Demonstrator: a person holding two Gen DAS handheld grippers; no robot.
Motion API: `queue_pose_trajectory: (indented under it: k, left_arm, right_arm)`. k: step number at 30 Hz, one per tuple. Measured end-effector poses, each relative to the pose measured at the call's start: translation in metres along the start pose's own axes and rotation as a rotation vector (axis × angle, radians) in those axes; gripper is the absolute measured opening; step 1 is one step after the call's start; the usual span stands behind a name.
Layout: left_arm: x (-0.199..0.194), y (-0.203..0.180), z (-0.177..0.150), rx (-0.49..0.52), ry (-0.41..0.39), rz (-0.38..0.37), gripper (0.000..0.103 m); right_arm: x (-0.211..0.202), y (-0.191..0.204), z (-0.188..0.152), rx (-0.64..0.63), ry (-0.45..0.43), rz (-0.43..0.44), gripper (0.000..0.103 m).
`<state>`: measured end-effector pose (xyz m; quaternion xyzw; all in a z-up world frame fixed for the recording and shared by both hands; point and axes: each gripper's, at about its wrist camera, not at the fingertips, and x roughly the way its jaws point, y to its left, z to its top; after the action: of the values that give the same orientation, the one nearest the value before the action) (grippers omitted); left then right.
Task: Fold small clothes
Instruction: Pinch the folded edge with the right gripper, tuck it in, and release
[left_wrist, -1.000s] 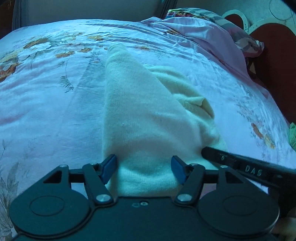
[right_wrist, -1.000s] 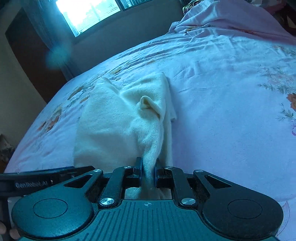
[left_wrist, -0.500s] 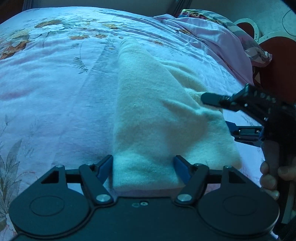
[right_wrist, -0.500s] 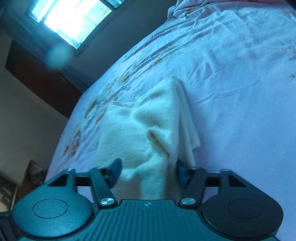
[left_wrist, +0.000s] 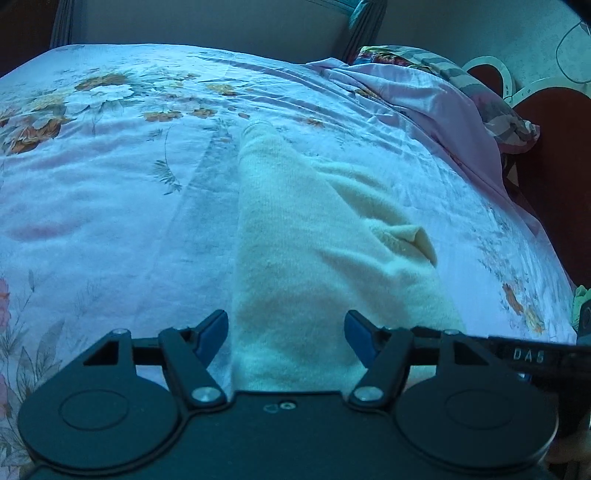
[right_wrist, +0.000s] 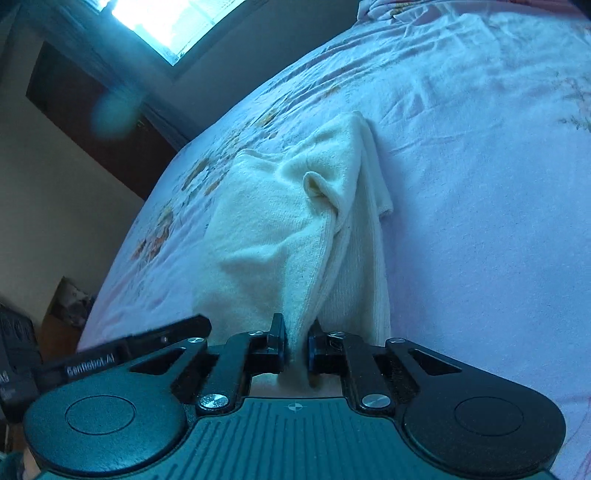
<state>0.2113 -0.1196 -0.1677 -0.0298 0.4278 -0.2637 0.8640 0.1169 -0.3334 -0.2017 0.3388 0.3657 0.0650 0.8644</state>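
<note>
- Progress: partway, by my read. The cream garment (left_wrist: 295, 236) already lies as a long narrow strip w/ layers stacked, so at least one lengthwise fold looks done. Cross fold(s) to make a compact packet not yet done.
- Left gripper (left_wrist: 286, 334): jaws spread wide, blue pads either side of the garment's near end, not pinching. Cloth passes btwn them untouched as far as I can tell.
- Right gripper (right_wrist: 295, 345): jaws clenched on a bunched ridge of the garment's near edge; fabric rises out of the nip into a tented pleat.
- Likely step in hand: right side has its corner, left side not yet gripped; both needed before the near end can be carried toward the far end.
- Where: garment sits on the bed sheet (left_wrist: 110, 206), roughly mid-bed, running from the near edge toward the far edge; pillow/bedding heap (left_wrist: 424, 96) at the far right corner, well apart.
- Look: pale cream knit, soft, fuzzy, thick-ish. Left long edge straight & tidy; right side lumpy, w/ a small flap (left_wrist: 421, 240) curled up, prob. a cuff or hem, can't tell which.
- Left to fix: that flap & wrinkles need smoothing or the fold will be uneven.
</note>
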Motion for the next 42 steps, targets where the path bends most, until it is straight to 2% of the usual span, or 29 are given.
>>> queue_pose_trajectory:
  k: [3,4,6,7,8,10,15,16,17,19,23,25,28,29,30,31,33,36,42]
  left_arm:
    - [0.019,-0.004,-0.002,0.011,0.054,0.021,0.066]
    - [0.025,-0.003,-0.006,0.007,0.074,0.025,0.068]
    - [0.025,-0.001,-0.012,-0.004,0.061,0.020,0.070]
    - [0.025,-0.001,-0.013,-0.002,0.061,0.021,0.070]
    - [0.024,-0.001,-0.013,0.001,0.061,0.022,0.070]
    - [0.024,-0.001,-0.012,0.000,0.064,0.020,0.070]
    - [0.024,-0.002,-0.015,0.003,0.059,0.019,0.070]
    - [0.024,-0.002,-0.015,0.002,0.058,0.018,0.070]
    - [0.024,-0.001,-0.015,0.000,0.058,0.016,0.071]
    - [0.025,-0.001,-0.015,0.000,0.056,0.013,0.071]
    - [0.025,-0.001,-0.016,0.004,0.053,0.010,0.072]
    - [0.025,-0.001,-0.016,0.005,0.050,0.006,0.073]
    - [0.025,-0.003,-0.018,0.009,0.046,0.000,0.077]
    - [0.026,-0.005,-0.019,0.015,0.048,0.006,0.078]
    - [0.027,-0.006,-0.020,0.022,0.049,0.012,0.079]
    - [0.027,-0.007,-0.020,0.029,0.048,0.014,0.079]
    - [0.025,-0.007,-0.019,0.025,0.054,0.005,0.078]
    - [0.018,-0.003,-0.016,0.009,0.053,-0.009,0.072]
    - [0.003,-0.002,0.000,-0.003,-0.013,-0.018,0.071]
  right_arm:
    - [-0.001,-0.006,-0.011,0.000,0.024,-0.040,0.010]
    - [-0.004,-0.008,-0.010,0.013,0.013,-0.028,0.010]
    - [-0.009,-0.011,0.000,0.053,-0.012,0.038,0.013]
    - [-0.009,-0.012,0.005,0.069,-0.021,0.050,0.025]
    - [-0.007,-0.012,0.012,0.081,-0.031,0.059,0.050]
    - [0.001,-0.014,0.028,0.108,-0.044,0.067,0.069]
    - [0.025,-0.025,0.054,0.192,-0.077,0.076,0.068]
    - [0.030,-0.027,0.058,0.210,-0.082,0.078,0.060]
    - [0.034,-0.028,0.061,0.215,-0.089,0.074,0.043]
    - [0.044,-0.031,0.069,0.218,-0.097,0.044,0.023]
    - [0.062,-0.028,0.080,0.176,-0.082,0.036,0.022]
    - [0.057,-0.012,0.083,0.059,-0.124,-0.019,0.013]
    - [0.037,0.012,0.073,-0.114,-0.257,-0.133,0.012]
    - [0.043,0.014,0.069,-0.167,-0.238,-0.202,0.012]
    - [0.055,0.006,0.067,-0.162,-0.175,-0.243,0.012]
    - [0.060,-0.004,0.066,-0.127,-0.143,-0.229,0.013]
    - [0.054,-0.010,0.067,-0.103,-0.169,-0.195,0.013]
    - [0.044,-0.004,0.072,-0.125,-0.197,-0.190,0.021]
    - [0.048,-0.007,0.084,-0.054,-0.177,-0.167,0.022]
